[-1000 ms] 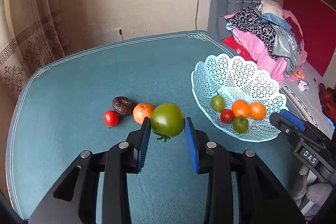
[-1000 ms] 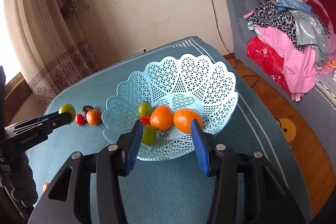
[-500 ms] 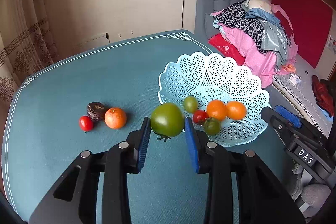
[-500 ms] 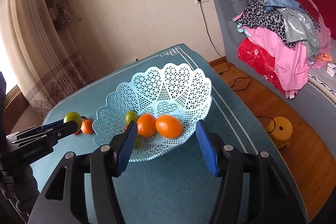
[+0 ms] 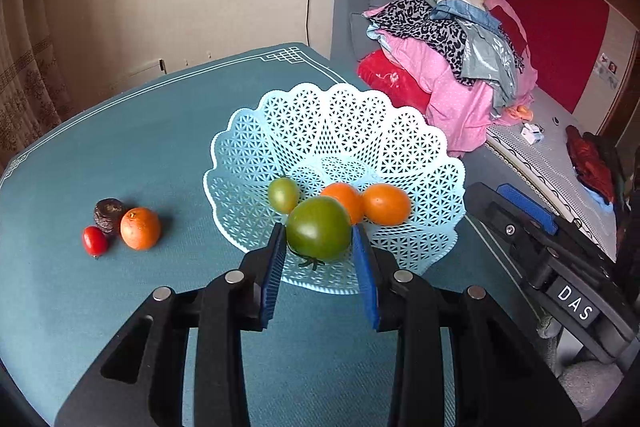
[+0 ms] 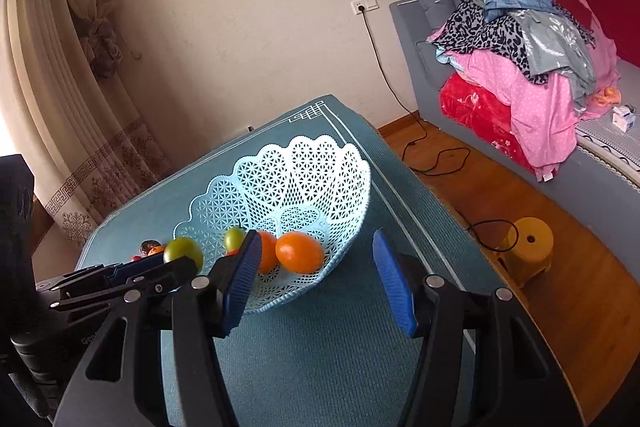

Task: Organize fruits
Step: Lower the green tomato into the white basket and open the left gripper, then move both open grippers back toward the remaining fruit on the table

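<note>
Over basket (image 5: 424, 163): L fingers (image 5: 276, 259) grip green tomato (image 5: 319, 229); R fingers (image 6: 394, 287) spread, empty

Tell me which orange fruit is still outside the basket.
The orange on the teal table, left of the basket, touching a dark brown fruit. The other two orange fruits lie inside the basket.

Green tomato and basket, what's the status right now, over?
Left gripper shut on green tomato, at near rim of basket. Right gripper open, empty, beside basket. Fruit already inside basket; three pieces on table. Nothing blocking.
</note>
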